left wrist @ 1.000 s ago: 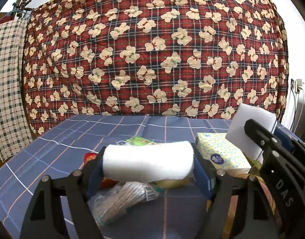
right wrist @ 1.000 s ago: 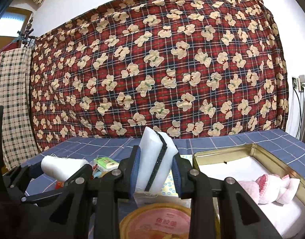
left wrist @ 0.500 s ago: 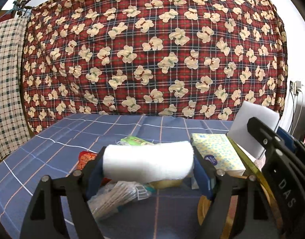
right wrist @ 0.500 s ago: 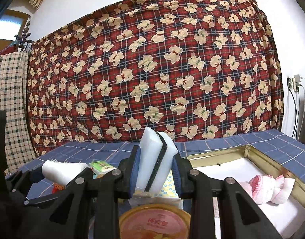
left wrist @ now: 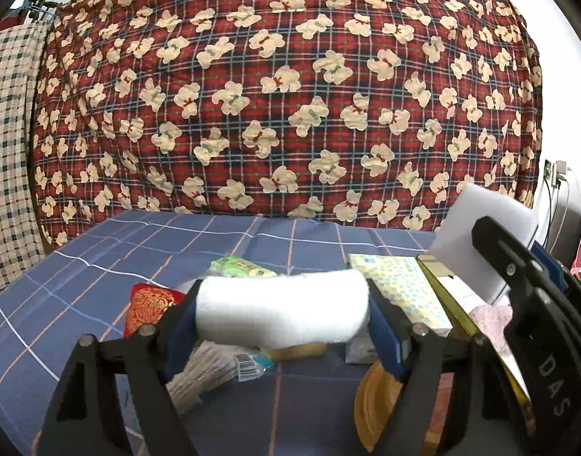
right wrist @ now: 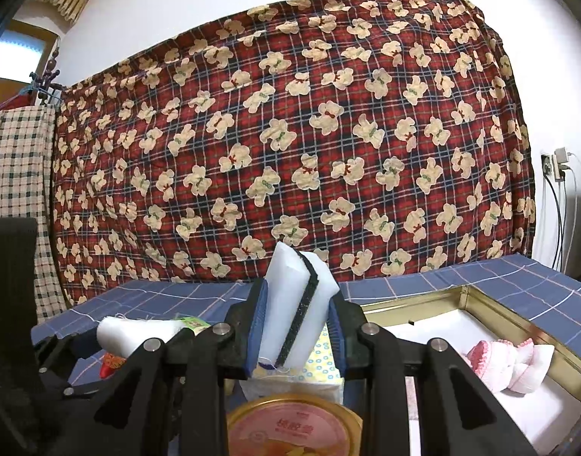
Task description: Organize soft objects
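Observation:
My left gripper (left wrist: 283,315) is shut on a white rolled towel (left wrist: 281,309), held crosswise above the blue checked tablecloth (left wrist: 138,250). My right gripper (right wrist: 296,330) is shut on a white sponge with a dark middle layer (right wrist: 298,304), standing upright between the blue pads. In the left wrist view that sponge (left wrist: 484,228) and the right gripper's arm show at the right edge. The rolled towel (right wrist: 138,332) appears at lower left in the right wrist view. A gold-rimmed box (right wrist: 491,304) with a white lining holds a pink knitted item (right wrist: 499,361).
On the cloth lie a yellow-patterned tissue pack (left wrist: 400,288), a green packet (left wrist: 241,268), a red pouch (left wrist: 150,304), a wrapped bundle (left wrist: 214,372) and a round tin with a pink lid (right wrist: 294,429). A red bear-print quilt (right wrist: 290,133) hangs behind; sockets and cables (right wrist: 556,167) sit at right.
Both views have shifted slightly, with the table items sitting a little lower and farther left. Both grips are unchanged.

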A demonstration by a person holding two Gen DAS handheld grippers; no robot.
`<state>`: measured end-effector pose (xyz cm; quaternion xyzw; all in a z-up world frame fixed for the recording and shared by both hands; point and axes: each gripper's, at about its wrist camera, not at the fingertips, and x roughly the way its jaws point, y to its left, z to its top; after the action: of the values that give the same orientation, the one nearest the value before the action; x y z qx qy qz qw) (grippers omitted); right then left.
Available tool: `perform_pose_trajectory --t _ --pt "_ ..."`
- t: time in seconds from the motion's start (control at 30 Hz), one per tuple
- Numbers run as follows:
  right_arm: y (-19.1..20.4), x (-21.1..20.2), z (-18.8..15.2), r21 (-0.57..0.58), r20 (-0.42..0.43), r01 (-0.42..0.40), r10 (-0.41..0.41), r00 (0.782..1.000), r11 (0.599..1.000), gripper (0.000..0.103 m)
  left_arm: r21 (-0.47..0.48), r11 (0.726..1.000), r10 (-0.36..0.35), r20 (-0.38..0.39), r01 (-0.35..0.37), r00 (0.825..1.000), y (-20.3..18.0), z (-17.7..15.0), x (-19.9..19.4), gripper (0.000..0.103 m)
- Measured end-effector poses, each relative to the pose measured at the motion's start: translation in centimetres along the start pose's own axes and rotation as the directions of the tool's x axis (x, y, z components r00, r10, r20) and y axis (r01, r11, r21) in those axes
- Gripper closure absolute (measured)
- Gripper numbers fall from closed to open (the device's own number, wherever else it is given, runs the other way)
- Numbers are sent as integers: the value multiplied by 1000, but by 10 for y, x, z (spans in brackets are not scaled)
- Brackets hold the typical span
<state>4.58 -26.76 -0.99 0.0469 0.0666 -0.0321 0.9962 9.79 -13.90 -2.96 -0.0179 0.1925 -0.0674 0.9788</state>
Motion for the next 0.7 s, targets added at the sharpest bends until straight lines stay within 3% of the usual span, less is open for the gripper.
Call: perform_pose_trajectory --t 0.7 --pt "-5 -15 12 -27 48 -21 22 999 999 70 -2 999 -52 -45 52 998 -20 7 -1 24"
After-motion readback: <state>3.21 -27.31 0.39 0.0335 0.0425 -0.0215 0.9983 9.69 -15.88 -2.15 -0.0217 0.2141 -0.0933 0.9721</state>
